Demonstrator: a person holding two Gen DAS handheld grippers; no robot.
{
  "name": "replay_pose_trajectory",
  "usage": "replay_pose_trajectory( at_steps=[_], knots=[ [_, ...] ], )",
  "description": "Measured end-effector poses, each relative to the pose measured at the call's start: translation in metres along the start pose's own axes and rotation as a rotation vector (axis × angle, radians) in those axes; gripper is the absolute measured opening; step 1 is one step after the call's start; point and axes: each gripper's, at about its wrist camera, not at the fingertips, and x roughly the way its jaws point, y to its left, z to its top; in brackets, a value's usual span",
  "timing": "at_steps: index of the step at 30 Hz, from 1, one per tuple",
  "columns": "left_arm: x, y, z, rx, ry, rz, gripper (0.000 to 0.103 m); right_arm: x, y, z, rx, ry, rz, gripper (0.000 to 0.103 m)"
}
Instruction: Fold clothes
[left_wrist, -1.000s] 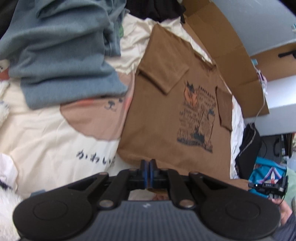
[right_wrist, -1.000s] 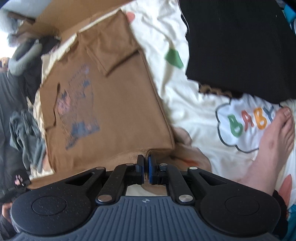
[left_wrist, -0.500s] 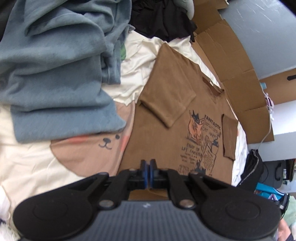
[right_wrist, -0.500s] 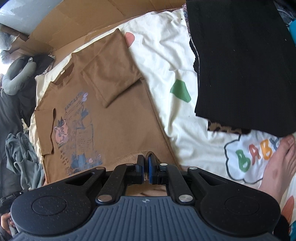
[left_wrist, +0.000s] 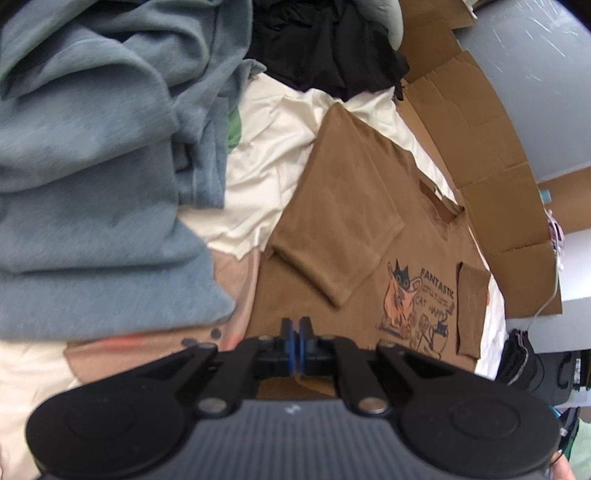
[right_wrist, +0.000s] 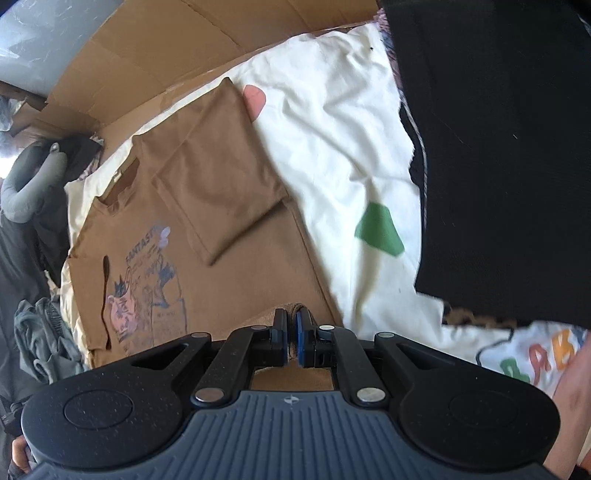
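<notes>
A brown T-shirt with a cat print lies flat on a cream sheet, both sleeves folded inward. My left gripper is shut on the shirt's lower hem, and brown cloth shows under its fingers. In the right wrist view the same T-shirt runs up to its collar at the upper left. There my right gripper is shut on a bunched bit of hem. Both grippers hang over the shirt's lower body, with the doubled-over cloth below them and the print's bottom hidden.
A heap of blue-grey clothes lies left of the shirt, with black clothes behind it. Flattened cardboard lines the far side. A folded black garment covers the sheet at right. A person's bare leg is at the lower right.
Both grippers have travelled over the shirt towards its collar, carrying the hem with them. More of the shirt's lower body and print is now covered. The jaws stayed shut.
</notes>
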Motion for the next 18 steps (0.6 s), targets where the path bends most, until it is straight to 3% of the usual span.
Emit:
replay_pose_trajectory(
  at_steps=[15,18],
  knots=[
    [0.037,-0.002,0.039,-0.030,0.005,0.059,0.002,0.037,0.004,0.031,0.026,-0.074,0.002,0.003],
    [0.044,-0.002,0.040,-0.041,0.019,0.100,0.004,0.035,0.006,0.033,0.047,-0.113,-0.027,0.007]
  ],
)
